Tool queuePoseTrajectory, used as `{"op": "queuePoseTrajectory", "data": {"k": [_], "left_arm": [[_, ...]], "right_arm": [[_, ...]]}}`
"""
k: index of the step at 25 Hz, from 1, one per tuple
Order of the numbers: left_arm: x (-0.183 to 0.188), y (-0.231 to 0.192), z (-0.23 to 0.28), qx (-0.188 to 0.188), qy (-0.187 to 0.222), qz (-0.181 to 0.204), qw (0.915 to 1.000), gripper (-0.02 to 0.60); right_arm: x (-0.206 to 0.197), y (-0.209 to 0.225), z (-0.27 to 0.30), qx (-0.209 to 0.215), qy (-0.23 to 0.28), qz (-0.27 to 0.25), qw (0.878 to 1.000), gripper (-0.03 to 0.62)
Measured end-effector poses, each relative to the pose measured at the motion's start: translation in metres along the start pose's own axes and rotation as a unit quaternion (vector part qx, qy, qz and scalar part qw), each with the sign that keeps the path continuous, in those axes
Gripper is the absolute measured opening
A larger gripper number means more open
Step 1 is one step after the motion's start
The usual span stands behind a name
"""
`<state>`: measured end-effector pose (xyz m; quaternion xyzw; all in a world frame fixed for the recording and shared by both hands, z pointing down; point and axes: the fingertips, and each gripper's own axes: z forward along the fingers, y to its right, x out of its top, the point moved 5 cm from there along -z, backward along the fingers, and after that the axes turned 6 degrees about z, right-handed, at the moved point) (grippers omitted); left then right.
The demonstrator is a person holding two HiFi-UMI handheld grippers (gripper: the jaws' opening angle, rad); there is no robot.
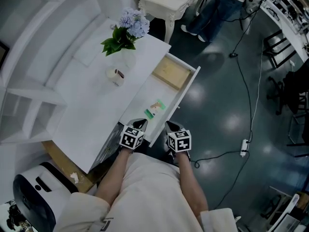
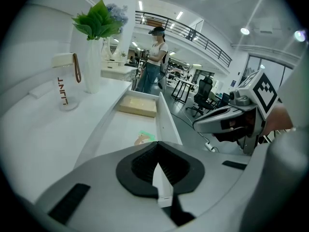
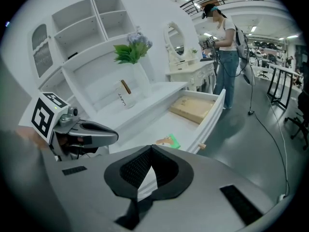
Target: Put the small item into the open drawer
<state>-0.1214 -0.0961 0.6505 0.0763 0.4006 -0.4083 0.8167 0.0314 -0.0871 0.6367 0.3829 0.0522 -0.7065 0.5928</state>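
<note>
Lightness and flatness are to be expected of the small packet (image 1: 155, 108), which is seen lying flat on the floor of the open drawer (image 1: 186, 93), near its middle and towards the end where the grippers are. It is judged to be thin and somewhat flexible, with a smooth wrapper that may slip under hard pads (nothing about it looks breakable). Because it lies flush on the drawer floor, a hold is best taken across a short edge, or at a corner lifted first, with one jaw slid beneath; a pinch from straight above is likely to find little to grip.

In the two gripper views the packet is shown tan or cream at its left part and bright green at its right. Any print on it is too small to be read.

By how things lie, the item is judged to be placed in the drawer and the task close to done.

On the left, a white desk (image 1: 87, 105) is seen, with a small white jar (image 1: 116, 75) and a vase (image 1: 128, 33) of flowers standing on it. Further along the drawer from the packet, a pale wooden board (image 1: 171, 72) is laid at the far end, well apart from it.

The left gripper (image 1: 139, 123) is held at the drawer's near end with its jaws brought fully together on nothing. The right gripper (image 1: 172, 126) is held just beside it, jaws likewise closed and empty.
</note>
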Motion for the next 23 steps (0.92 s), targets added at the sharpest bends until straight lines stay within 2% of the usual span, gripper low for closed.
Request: {"op": "queuePoseTrajectory", "data": {"k": [23], "left_arm": [[-0.0044,-0.0009,-0.0004,0.004,0.0,0.0,1.0,0.017]], "right_arm": [[-0.0016,-0.005,-0.0006,0.007,0.013,-0.006,1.0,0.025]]}}
